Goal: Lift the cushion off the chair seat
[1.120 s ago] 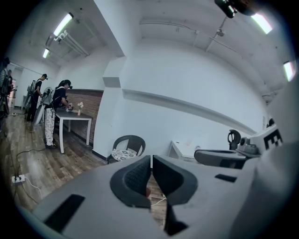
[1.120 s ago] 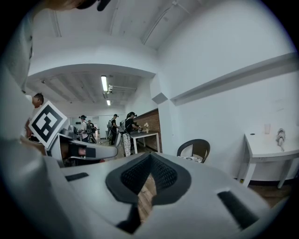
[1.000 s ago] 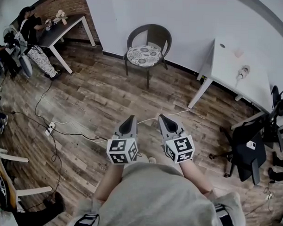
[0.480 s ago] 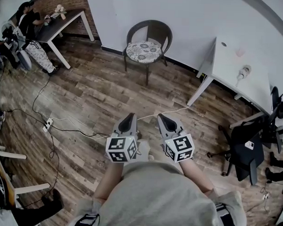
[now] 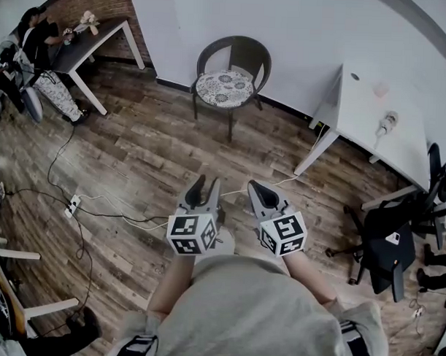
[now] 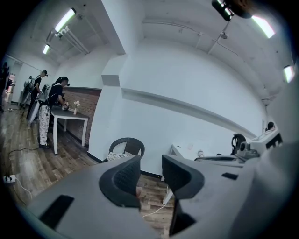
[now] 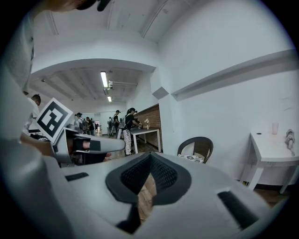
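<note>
We judge this the approach step: the round floral fabric cushion lies on the dark wicker chair, well ahead. The left gripper is opening, empty; the right gripper is closed, empty. Next we must close in.

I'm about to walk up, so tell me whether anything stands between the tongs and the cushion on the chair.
Nothing upright does. Bare wood floor runs from the left tongs, opening and empty, and the shut right tongs to the cushion; only a thin white cable lies across it just ahead.
</note>
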`<move>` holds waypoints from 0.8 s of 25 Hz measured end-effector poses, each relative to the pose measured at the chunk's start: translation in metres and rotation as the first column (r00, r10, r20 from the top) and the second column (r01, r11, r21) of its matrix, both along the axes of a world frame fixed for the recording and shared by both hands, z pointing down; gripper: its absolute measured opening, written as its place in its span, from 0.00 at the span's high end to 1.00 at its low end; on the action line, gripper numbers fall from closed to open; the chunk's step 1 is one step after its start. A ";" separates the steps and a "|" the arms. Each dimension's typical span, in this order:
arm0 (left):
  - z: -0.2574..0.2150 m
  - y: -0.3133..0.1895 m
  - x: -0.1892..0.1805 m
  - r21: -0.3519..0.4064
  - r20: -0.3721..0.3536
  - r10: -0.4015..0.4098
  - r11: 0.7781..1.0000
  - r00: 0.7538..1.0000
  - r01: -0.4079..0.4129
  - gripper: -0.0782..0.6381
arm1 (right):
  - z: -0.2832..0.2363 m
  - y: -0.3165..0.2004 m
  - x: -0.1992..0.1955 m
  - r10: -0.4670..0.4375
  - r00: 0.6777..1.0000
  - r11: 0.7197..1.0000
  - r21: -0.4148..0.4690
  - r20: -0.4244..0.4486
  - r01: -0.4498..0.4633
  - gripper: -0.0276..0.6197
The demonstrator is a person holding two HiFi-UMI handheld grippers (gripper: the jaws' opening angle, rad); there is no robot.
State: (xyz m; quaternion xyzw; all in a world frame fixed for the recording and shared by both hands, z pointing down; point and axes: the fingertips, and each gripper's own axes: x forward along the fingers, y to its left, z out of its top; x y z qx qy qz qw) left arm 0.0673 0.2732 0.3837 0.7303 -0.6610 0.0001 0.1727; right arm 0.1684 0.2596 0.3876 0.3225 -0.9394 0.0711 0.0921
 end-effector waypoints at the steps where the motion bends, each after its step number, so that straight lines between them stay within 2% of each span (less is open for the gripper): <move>1: -0.001 -0.009 -0.004 0.005 -0.001 0.000 1.000 1.000 0.000 0.70 | 0.000 -0.009 -0.004 0.000 1.000 1.000 0.001 -0.001 0.000 0.95; 7: -0.012 -0.068 -0.034 0.028 -0.007 -0.013 1.000 1.000 0.013 0.69 | -0.008 -0.066 -0.033 -0.007 1.000 1.000 0.012 -0.004 0.007 0.95; 20: -0.014 -0.180 -0.121 -0.004 0.004 0.003 1.000 1.000 -0.003 0.68 | -0.016 -0.178 -0.124 -0.010 1.000 1.000 0.007 -0.008 0.010 0.95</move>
